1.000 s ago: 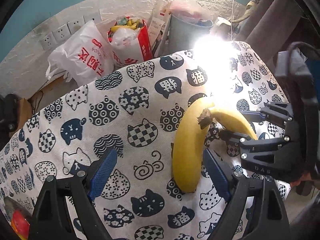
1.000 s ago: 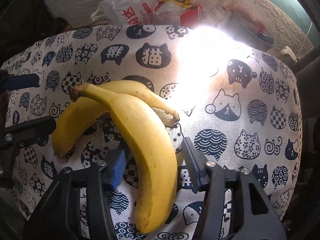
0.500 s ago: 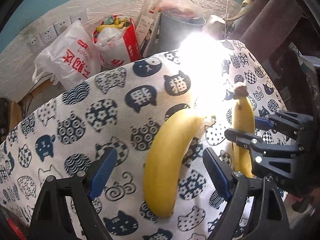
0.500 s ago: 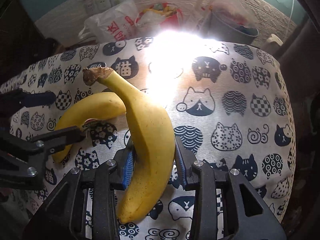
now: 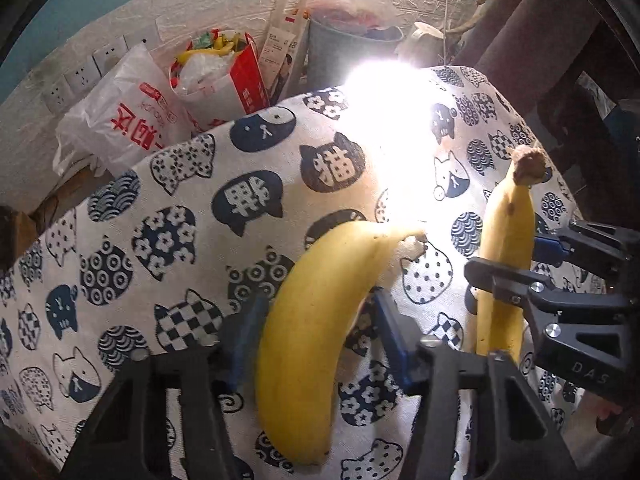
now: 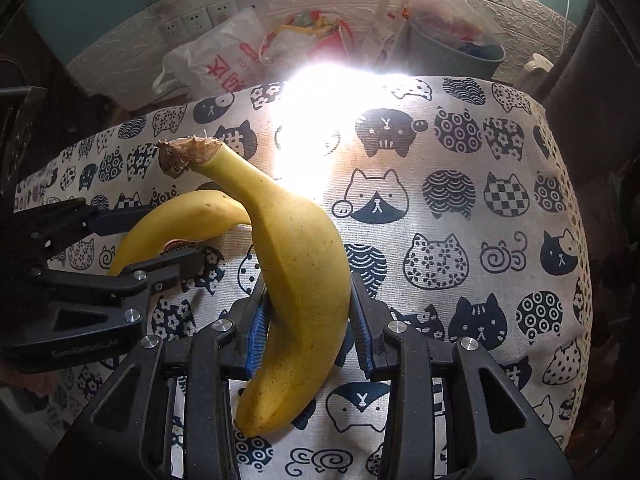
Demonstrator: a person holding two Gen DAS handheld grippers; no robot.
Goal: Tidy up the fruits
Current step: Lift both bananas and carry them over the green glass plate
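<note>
Two yellow bananas are on a cat-print cloth [image 5: 168, 248]. My left gripper [image 5: 316, 332] has its blue pads close on both sides of one banana [image 5: 316, 320], which lies on the cloth. My right gripper [image 6: 308, 324] is shut on the other banana [image 6: 296, 264] and holds it tilted up, brown stem raised to the upper left. In the left wrist view this second banana [image 5: 506, 264] stands upright at the right, inside the right gripper [image 5: 512, 260]. In the right wrist view the first banana [image 6: 176, 228] lies at the left, between the left gripper's fingers [image 6: 160, 272].
Behind the table stand a white plastic bag [image 5: 120, 120], a red bag with wrappers [image 5: 224, 76] and a grey bin [image 5: 352, 52]. A strong glare [image 5: 392, 112] washes out the far middle of the cloth. Dark furniture [image 5: 568, 80] is at the right.
The right gripper closed on its banana and lifted it apart from the other one. The left gripper has narrowed around the lying banana, from wide open to close on both sides.
</note>
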